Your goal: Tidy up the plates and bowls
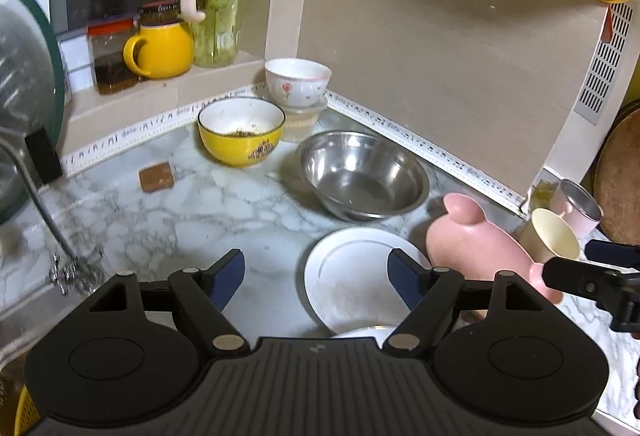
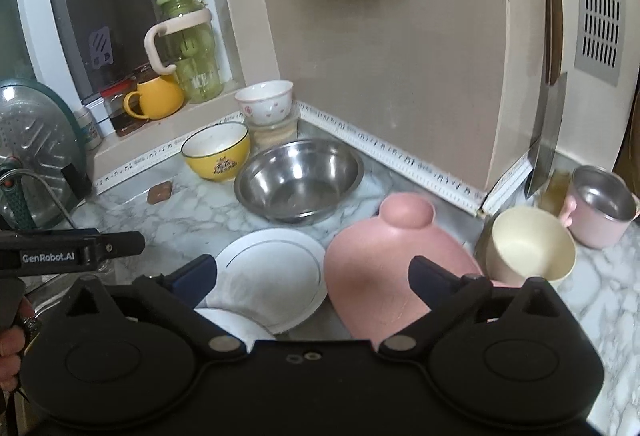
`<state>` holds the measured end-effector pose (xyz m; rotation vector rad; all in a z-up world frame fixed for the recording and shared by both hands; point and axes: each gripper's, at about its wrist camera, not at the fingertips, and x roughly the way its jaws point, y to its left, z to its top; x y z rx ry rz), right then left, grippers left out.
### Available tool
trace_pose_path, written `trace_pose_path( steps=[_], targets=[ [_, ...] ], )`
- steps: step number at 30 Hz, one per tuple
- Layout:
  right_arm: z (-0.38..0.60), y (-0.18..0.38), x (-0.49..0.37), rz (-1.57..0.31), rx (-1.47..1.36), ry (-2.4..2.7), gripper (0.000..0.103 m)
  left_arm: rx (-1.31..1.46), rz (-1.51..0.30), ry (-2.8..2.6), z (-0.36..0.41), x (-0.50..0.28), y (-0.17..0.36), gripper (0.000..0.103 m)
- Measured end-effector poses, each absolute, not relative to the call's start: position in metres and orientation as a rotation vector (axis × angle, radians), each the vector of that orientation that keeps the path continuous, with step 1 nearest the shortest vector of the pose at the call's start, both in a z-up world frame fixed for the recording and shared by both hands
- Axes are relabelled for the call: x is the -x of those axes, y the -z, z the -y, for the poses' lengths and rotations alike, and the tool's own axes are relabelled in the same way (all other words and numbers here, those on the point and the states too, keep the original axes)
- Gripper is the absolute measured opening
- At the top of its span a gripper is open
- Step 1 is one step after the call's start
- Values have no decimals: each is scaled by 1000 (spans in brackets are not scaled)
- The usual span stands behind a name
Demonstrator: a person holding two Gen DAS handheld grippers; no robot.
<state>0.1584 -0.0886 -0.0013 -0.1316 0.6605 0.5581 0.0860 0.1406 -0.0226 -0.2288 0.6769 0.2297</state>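
— Tongs, yours: what state?
— Your left gripper (image 1: pixel 316 278) and right gripper (image 2: pixel 312 278) both gape, holding nothing.
— Plates?
— White plate (image 2: pixel 276 272) between your right fingers; pink plate (image 2: pixel 384 268) beside it.

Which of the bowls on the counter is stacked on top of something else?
The white flowered bowl in the corner: it sits on a clear container. The yellow and steel bowls stand directly on the counter.

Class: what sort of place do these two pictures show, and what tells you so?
Most likely a home kitchen counter by a sink. A tap stands at the left, bowls and a white plate sit on the marble worktop, and a cleaver hangs on the wall.
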Motion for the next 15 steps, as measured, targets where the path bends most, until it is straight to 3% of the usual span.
trace_pose_path(
  steps=[8, 15],
  targets=[
    [88, 13, -162, -598, 152, -506, 103, 204, -711, -233, -141, -112, 35, 78],
    [78, 34, -180, -699, 191, -506, 100, 183, -770, -235, -144, -140, 56, 78]
  ],
)
